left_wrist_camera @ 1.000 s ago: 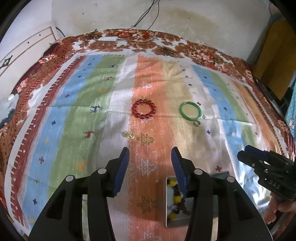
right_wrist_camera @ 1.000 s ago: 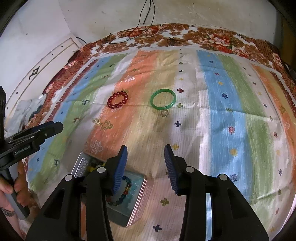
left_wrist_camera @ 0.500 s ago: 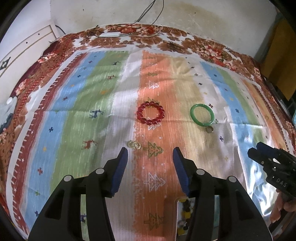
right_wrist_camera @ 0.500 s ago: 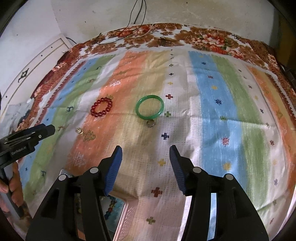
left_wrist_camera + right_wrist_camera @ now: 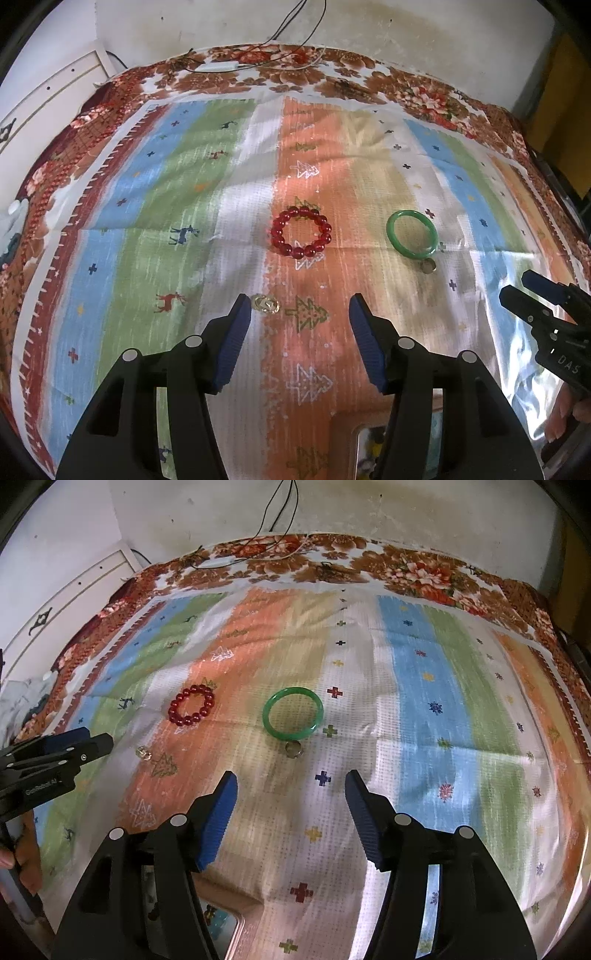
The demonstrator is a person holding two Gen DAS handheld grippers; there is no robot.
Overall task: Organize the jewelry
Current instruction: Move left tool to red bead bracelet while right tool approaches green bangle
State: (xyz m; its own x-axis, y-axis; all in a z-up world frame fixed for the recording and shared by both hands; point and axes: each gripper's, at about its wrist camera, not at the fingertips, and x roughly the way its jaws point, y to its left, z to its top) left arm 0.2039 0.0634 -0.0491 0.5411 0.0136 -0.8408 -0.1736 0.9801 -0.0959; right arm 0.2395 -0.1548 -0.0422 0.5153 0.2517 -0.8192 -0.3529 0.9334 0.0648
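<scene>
Advancing across the striped cloth since the earlier frames, both units: left hand-held gripper [image 5: 300, 308] and right hand-held gripper [image 5: 290, 784], jaws opening, nothing between them, nothing grasped; box sliding toward the lower edge of each view. Lying loose on the cloth [image 5: 147, 229], well apart from the box: red bead bracelet [image 5: 301, 232], green bangle [image 5: 412, 233], a small ring [image 5: 428, 266] just beside the bangle, a small gold piece [image 5: 265, 304] just beside the left unit's left fingertip. Resting already in the metal box [image 5: 221, 928]: a multicoloured bead string, partly hidden. Judged as early to midway: one piece stored, four remaining.

Showing only in the left view: the gold piece at close range, the right unit at the right edge. Showing only in the right view: the bangle and ring straight ahead, the left unit and the person's fingers [image 5: 26, 860] at the left edge.
</scene>
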